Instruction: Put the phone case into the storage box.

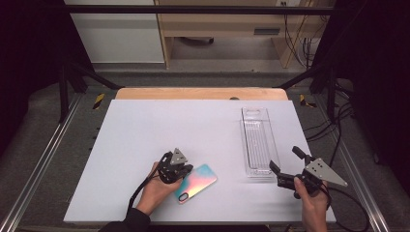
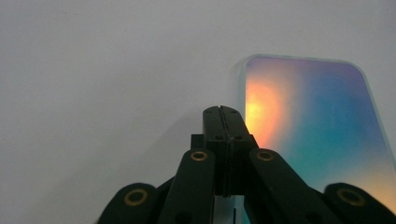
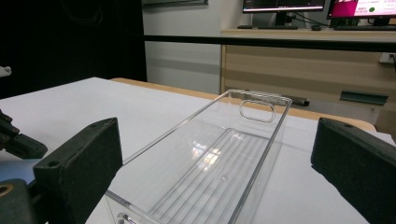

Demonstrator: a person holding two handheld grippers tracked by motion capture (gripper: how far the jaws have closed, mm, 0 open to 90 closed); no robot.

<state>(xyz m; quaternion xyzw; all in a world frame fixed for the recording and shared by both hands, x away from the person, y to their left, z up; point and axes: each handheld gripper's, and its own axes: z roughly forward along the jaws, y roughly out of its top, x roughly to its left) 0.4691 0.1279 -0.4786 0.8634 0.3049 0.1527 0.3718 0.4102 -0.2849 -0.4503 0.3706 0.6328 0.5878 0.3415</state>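
Observation:
An iridescent pink-and-teal phone case [image 1: 197, 181] lies flat on the white table near the front edge. My left gripper [image 1: 185, 170] rests at its left edge, jaws shut with nothing visible between them. In the left gripper view the closed tips of the left gripper [image 2: 226, 117] sit just left of the case [image 2: 317, 126]. A clear plastic tray [image 1: 256, 141] lies lengthwise at the right. My right gripper [image 1: 285, 161] is held open just beyond the tray's near end. In the right gripper view the tray [image 3: 219, 158] lies ahead between the wide-apart jaws of the right gripper [image 3: 215, 161].
The white tabletop [image 1: 159, 125] has bare room across its left and middle. Metal rails [image 1: 43, 150] flank the table, and cables [image 1: 338, 125] hang at the right. A wooden desk [image 3: 299, 60] with monitors stands beyond the far edge.

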